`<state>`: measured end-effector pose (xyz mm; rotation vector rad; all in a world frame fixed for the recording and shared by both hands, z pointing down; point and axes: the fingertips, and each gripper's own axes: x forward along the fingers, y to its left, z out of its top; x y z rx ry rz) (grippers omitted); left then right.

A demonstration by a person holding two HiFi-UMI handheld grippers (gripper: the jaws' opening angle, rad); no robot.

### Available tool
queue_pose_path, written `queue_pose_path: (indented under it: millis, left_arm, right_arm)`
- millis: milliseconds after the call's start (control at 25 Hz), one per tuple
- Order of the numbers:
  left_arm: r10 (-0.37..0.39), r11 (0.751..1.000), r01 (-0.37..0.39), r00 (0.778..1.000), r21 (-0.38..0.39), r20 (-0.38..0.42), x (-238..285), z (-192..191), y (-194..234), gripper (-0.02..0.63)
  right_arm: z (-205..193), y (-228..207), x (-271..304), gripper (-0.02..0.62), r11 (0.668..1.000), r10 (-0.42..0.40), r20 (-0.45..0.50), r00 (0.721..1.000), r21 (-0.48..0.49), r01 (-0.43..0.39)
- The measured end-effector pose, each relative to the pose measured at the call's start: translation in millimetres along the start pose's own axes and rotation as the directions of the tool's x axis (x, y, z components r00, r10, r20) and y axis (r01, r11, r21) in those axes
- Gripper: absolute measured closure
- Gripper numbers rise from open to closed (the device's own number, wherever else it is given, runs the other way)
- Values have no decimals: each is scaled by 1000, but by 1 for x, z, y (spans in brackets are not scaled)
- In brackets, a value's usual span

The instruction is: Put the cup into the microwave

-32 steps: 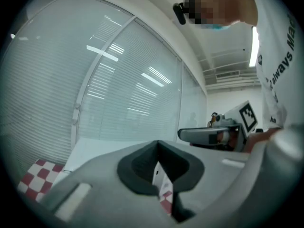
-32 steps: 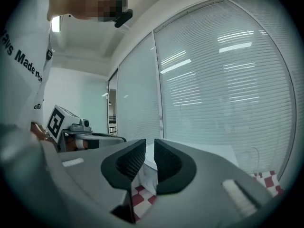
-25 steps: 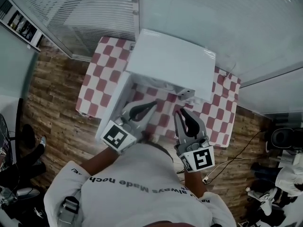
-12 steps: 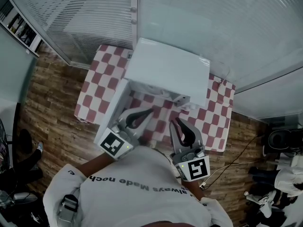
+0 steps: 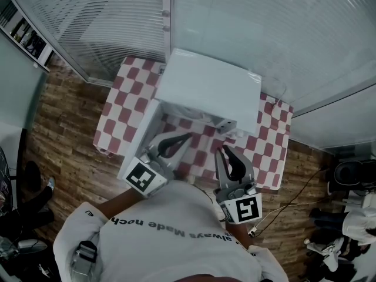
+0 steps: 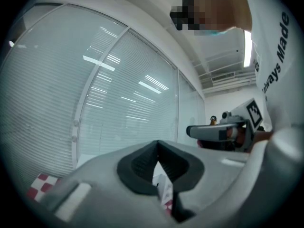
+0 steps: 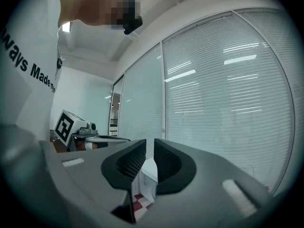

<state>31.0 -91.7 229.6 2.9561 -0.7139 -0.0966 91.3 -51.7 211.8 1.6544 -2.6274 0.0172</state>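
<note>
Red-checked bench (image 5: 126, 93) on plank floor (image 5: 64, 140), blinded glass walls (image 5: 282, 28). Left gripper (image 5: 188, 136) fingers pressed together. Right gripper (image 5: 224, 151) fingers just closing, slit apart, nothing between.

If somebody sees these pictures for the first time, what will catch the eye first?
The white microwave on the red-and-white checked table, its door swung open to the left, before a glass wall with blinds. In front of it the left gripper and right gripper point toward it, both empty; no cup is visible.
</note>
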Motion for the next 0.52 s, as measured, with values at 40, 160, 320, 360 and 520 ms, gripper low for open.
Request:
queue_pose_path:
  millis: [40,160,320,360,520]
  left_arm:
    - [0,1000,0,1000,1,-1,0,0,0,603]
    - [3,1000,-3,1000,2,1,-1,0,1,603]
    - [10,1000,-10,1000,-5,-4,-1,0,4,603]
    - [11,1000,-11,1000,-9,-6,-1,-1,5,603]
    - [14,1000,-15,1000,-18,-7,-2,-2,9,603]
  right_arm:
    - [1,0,1,543,1000,-4,6,1000,4,4]
    - [2,0,1,543,1000,-1,13,1000,5,1]
    - [-2,-3,1,543,1000,-3,-8,1000,-3,3]
    - [-2,-4,1,543,1000,-4,-8,1000,-2,4]
    - [-2,-3,3,543,1000,-6,-10,1000,-1,6]
